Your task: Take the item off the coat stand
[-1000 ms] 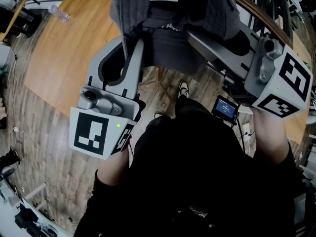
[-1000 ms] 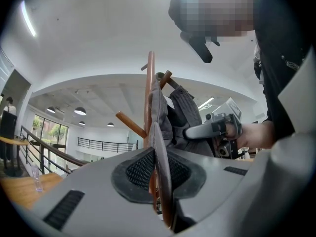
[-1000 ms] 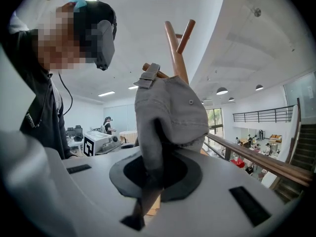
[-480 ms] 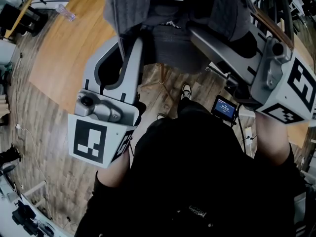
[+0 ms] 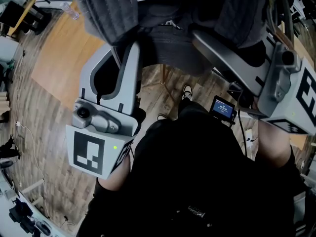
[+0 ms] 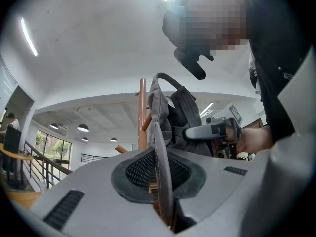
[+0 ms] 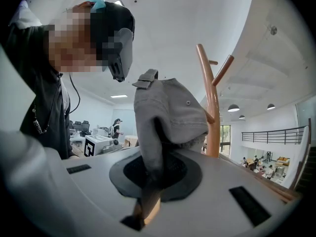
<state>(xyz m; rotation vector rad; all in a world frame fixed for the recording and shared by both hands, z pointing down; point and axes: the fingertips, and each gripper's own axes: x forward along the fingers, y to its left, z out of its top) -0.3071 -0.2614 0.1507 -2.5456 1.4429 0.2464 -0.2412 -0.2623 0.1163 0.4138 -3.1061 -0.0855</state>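
Observation:
A grey fabric item (image 5: 163, 38), a bag by the look of its strap and zipper, hangs between both grippers at the top of the head view. My left gripper (image 5: 129, 53) is shut on a thin edge of it (image 6: 160, 181), and the fabric (image 6: 170, 112) rises along the brown wooden coat stand (image 6: 142, 112). My right gripper (image 5: 197, 36) is shut on a bunched fold (image 7: 153, 181) of the same grey item (image 7: 173, 107). Right behind it is the coat stand's pole with pegs (image 7: 211, 107). Fabric hides both sets of fingertips in the head view.
Below me is grey plank floor with a lighter wooden platform (image 5: 64, 58) to the left. A small screen device (image 5: 223, 107) hangs at my waist, and my shoe (image 5: 184, 90) shows beneath the item. A railing (image 7: 274, 132) and distant people are at the right.
Both grippers and the grey item have come nearer the head camera. The right gripper has slid toward the right edge, the left slightly down and left.

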